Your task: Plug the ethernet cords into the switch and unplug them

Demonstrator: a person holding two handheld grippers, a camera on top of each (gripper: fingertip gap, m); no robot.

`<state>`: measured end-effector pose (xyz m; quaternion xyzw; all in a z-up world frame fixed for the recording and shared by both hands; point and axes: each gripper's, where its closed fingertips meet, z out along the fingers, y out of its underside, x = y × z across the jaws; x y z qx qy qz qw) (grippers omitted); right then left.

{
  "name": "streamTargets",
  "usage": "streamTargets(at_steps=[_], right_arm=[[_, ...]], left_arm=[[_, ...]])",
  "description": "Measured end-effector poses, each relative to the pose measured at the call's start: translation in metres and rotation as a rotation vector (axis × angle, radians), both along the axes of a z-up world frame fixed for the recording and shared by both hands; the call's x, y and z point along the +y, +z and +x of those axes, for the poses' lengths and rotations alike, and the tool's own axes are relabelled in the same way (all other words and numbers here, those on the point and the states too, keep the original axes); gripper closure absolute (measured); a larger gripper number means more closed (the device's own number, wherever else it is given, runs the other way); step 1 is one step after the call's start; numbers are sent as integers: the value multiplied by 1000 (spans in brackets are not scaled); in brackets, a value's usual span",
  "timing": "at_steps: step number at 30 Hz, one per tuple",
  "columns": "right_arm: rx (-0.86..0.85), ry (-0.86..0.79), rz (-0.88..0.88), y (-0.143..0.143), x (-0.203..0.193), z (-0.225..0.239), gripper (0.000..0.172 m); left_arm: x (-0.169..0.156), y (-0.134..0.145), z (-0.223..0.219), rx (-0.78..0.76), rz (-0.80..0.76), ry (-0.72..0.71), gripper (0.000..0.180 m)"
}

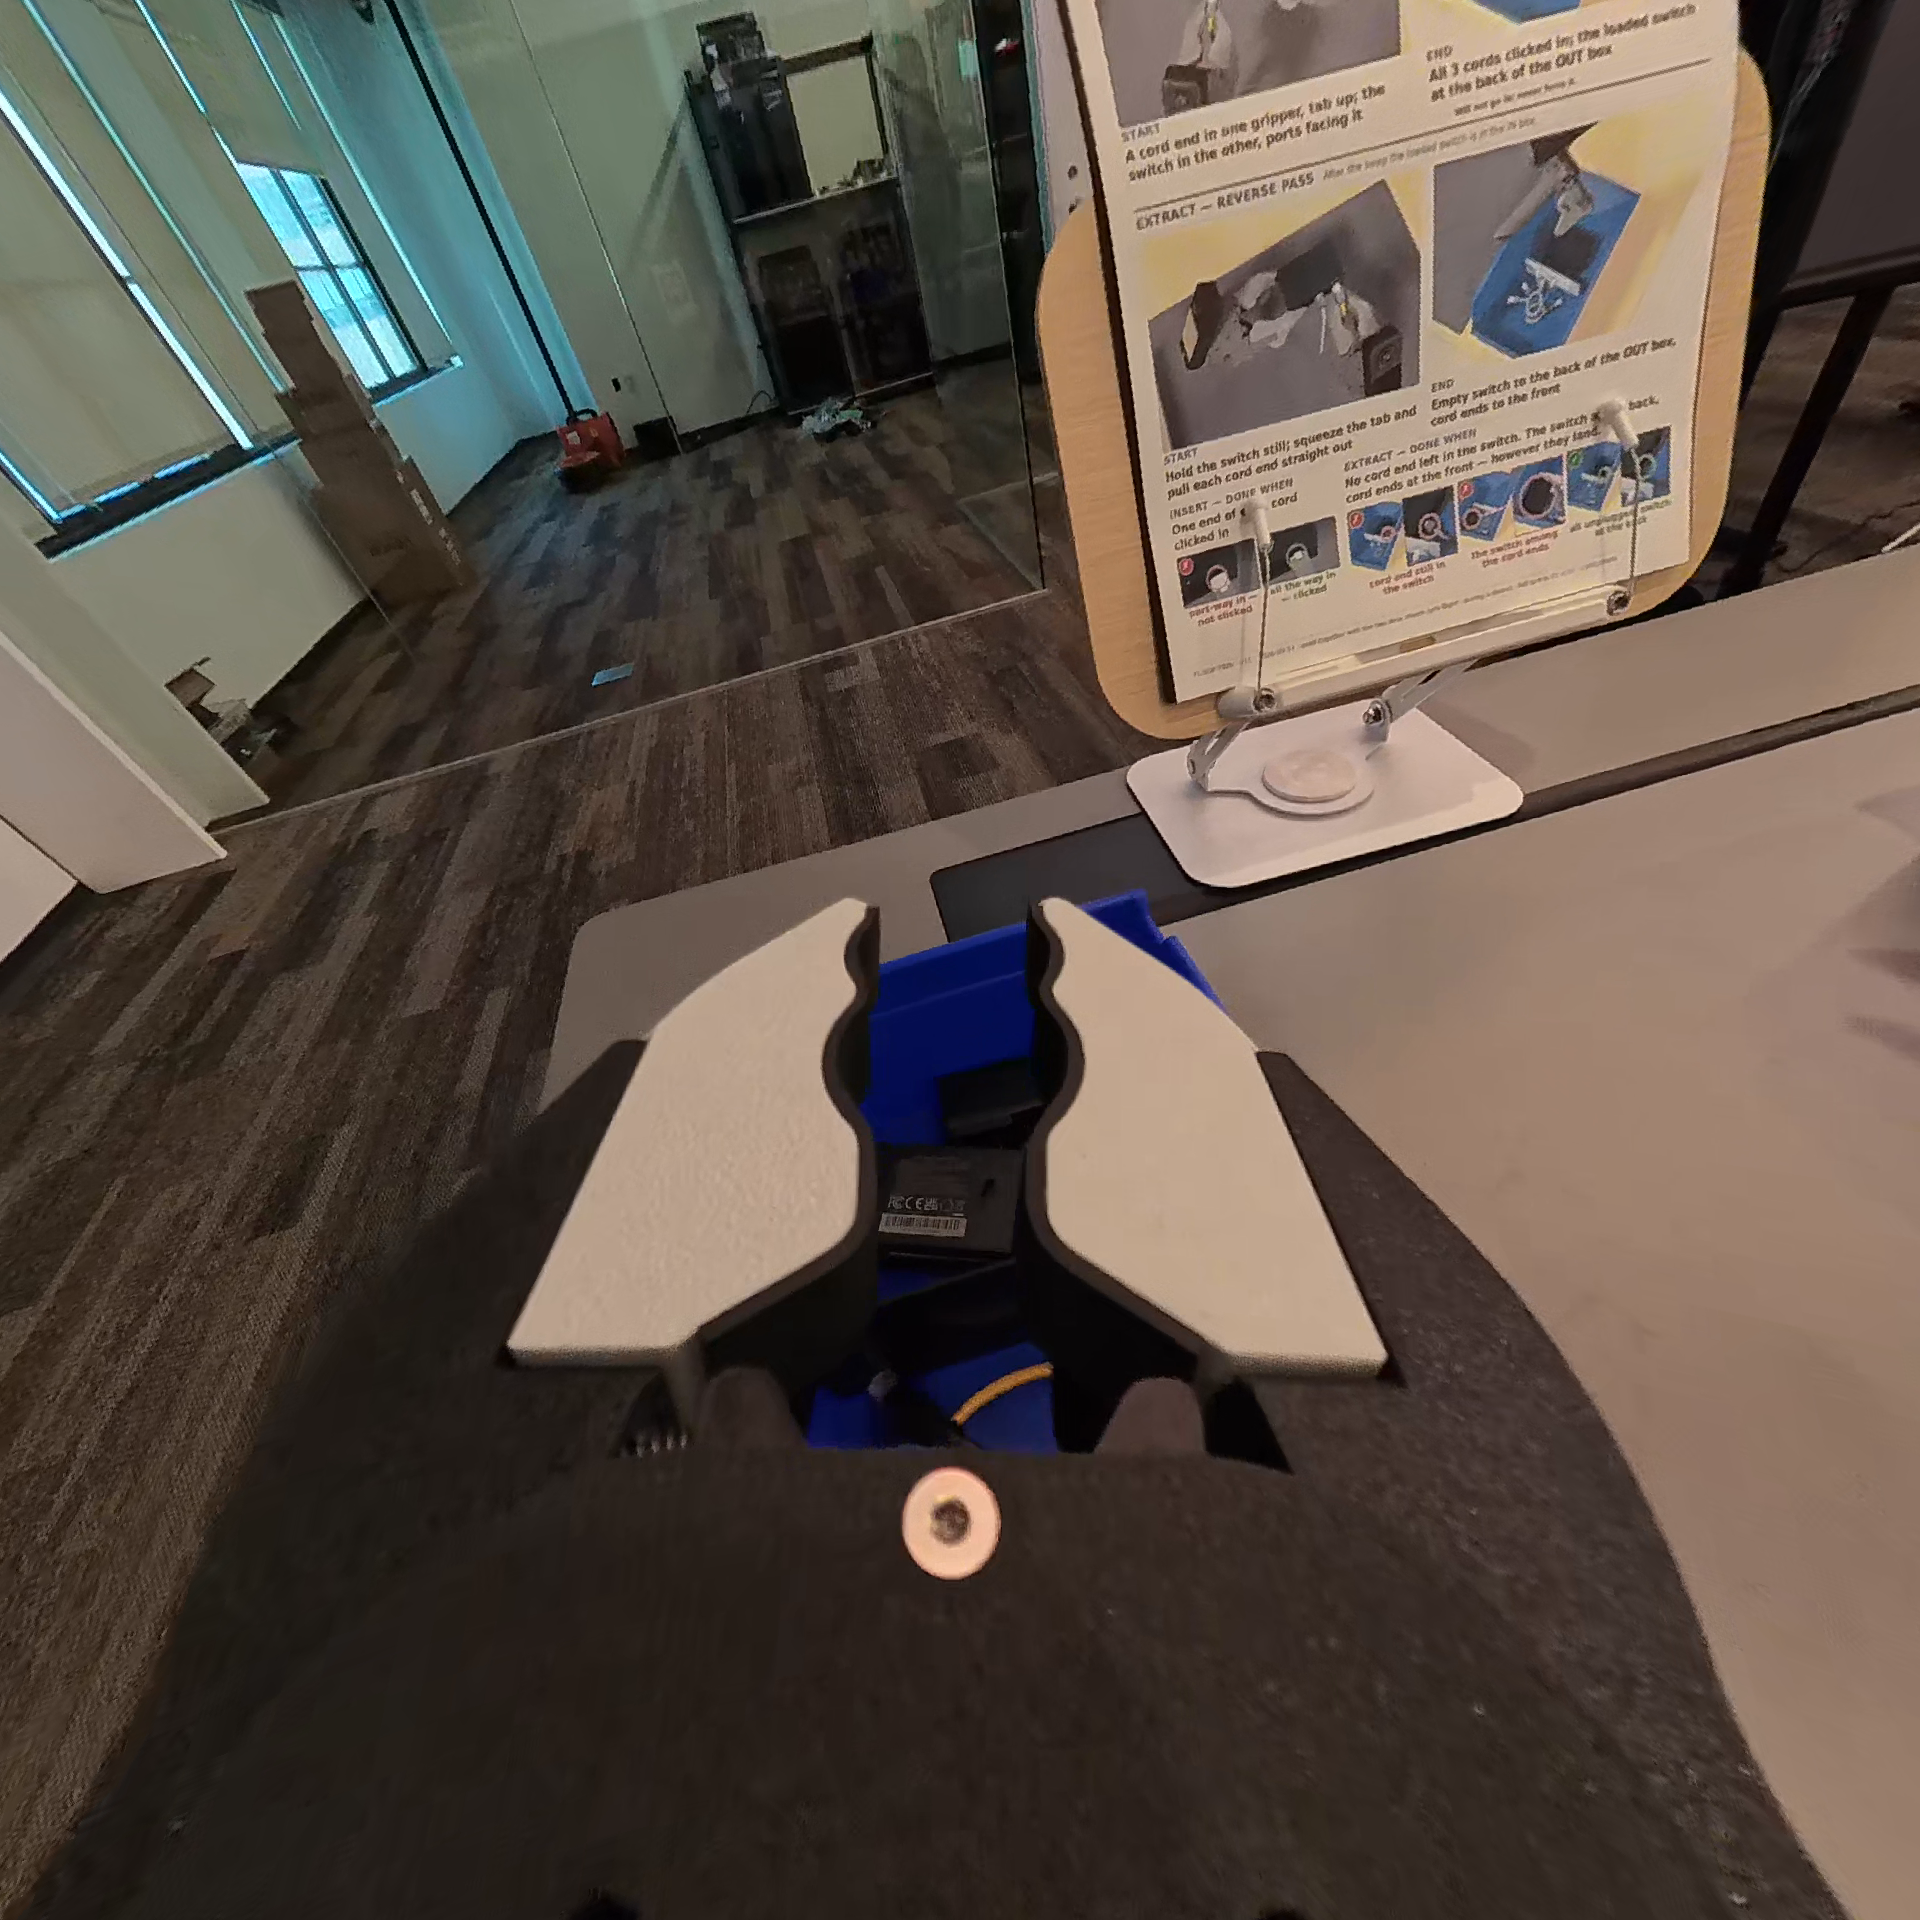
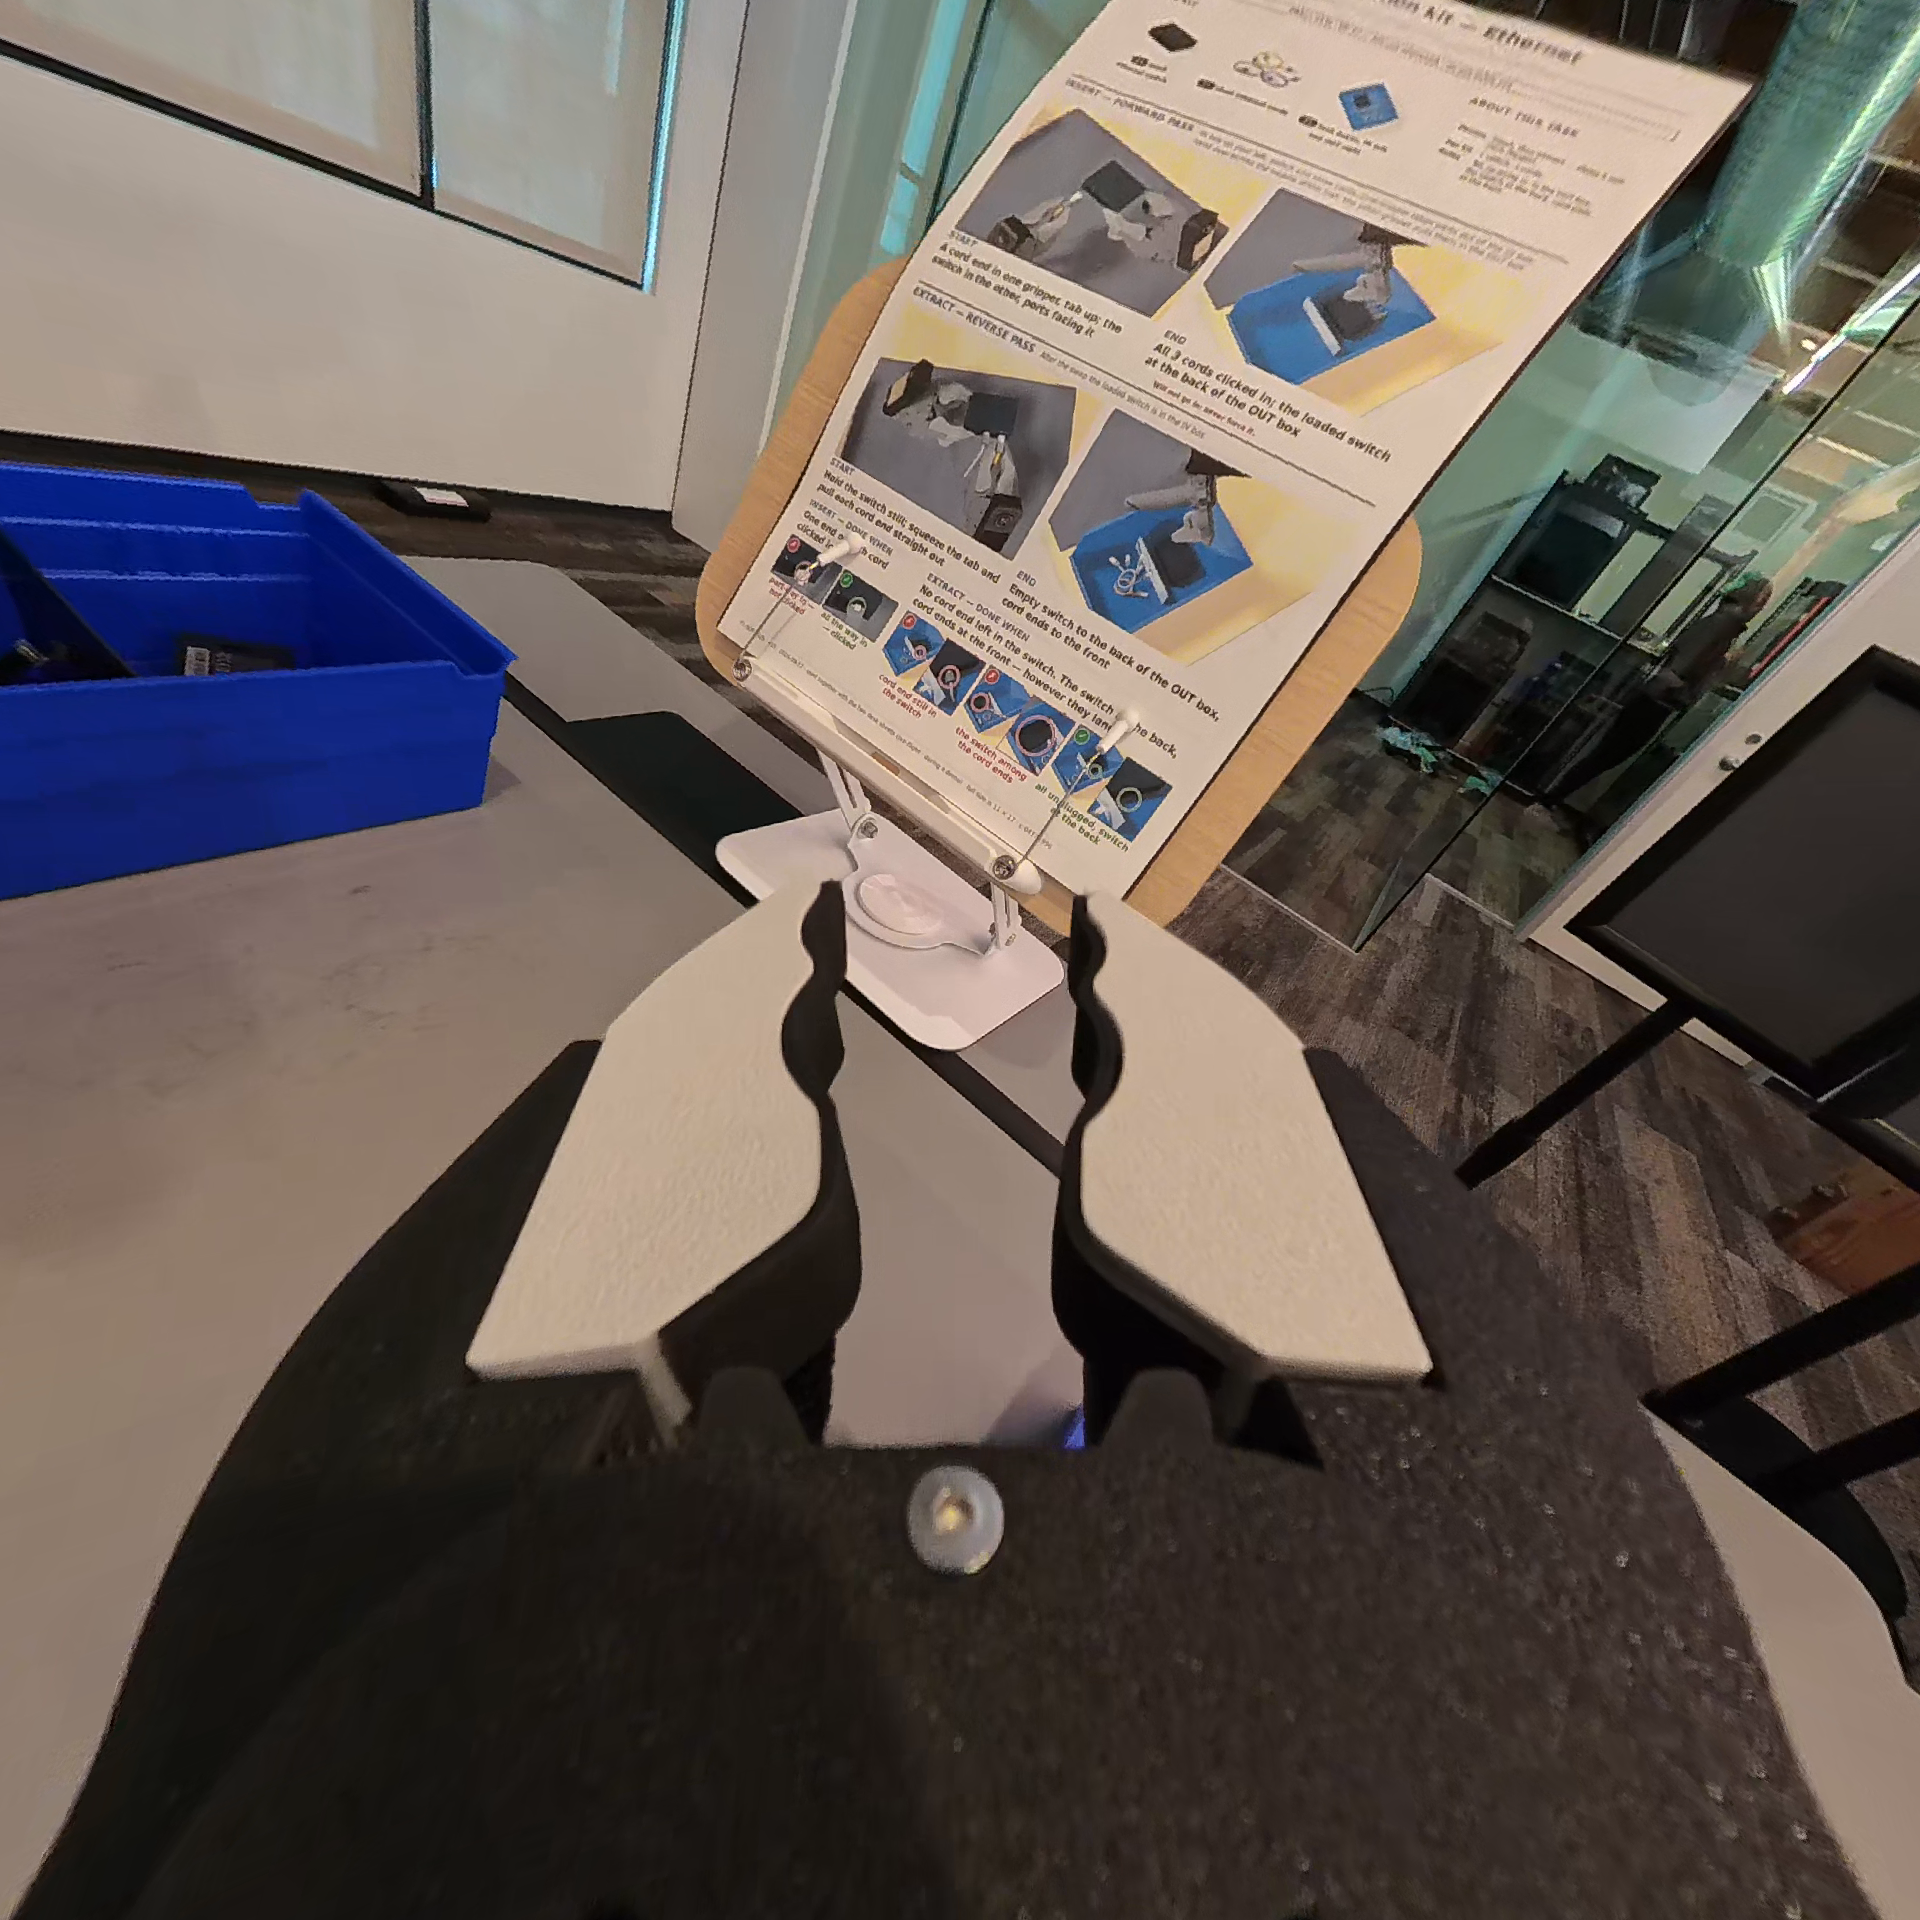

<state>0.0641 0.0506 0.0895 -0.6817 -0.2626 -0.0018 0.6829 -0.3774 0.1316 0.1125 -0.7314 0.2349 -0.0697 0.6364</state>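
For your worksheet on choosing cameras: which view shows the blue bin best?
The right wrist view: the blue bin sits unobstructed at left, with its side wall, rim and part of the inside visible. In the left wrist view the left gripper covers most of the bin.

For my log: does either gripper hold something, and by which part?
Nothing is held. The left gripper hangs open above the blue bin; the right gripper is open over the table.

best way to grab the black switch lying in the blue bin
Probably grip the black switch across its two side edges, coming down from above. It lies flat on the floor of the blue bin, whose walls block a sideways approach. The left hand-held gripper hangs open above it.
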Motion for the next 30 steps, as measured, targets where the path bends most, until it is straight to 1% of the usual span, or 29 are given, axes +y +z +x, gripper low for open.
streamTargets(at_steps=[3, 6, 11, 14, 18, 20, 23, 26, 30], right_arm=[[5, -5, -22, -5, 4, 1, 130], [3, 0, -42, -9, 6, 0, 129], [-46, -41, -47, -9, 5, 9, 126], [-25, -40, -30, -2, 2, 13, 126], [31, 0, -22, 4, -1, 14, 126], [40, 4, -23, 6, -2, 16, 126], [61, 16, -10, 12, -6, 18, 126], [79, 22, 6, 18, -9, 21, 126], [117, 37, 14, 23, -12, 25, 126]], left_arm=[[4, -11, 2, 23, -52, -4, 154], [6, -19, 9, 41, -88, -41, 154], [5, -12, 21, -21, -81, -110, 154], [12, -11, 24, -15, -97, -121, 154], [20, -7, 39, -30, -151, -249, 154], [25, -8, 41, 0, -185, -308, 154], [36, -19, 31, 75, -272, -321, 151], [42, -25, 28, 94, -335, -377, 151], [50, -35, 27, 207, -334, -428, 150]])
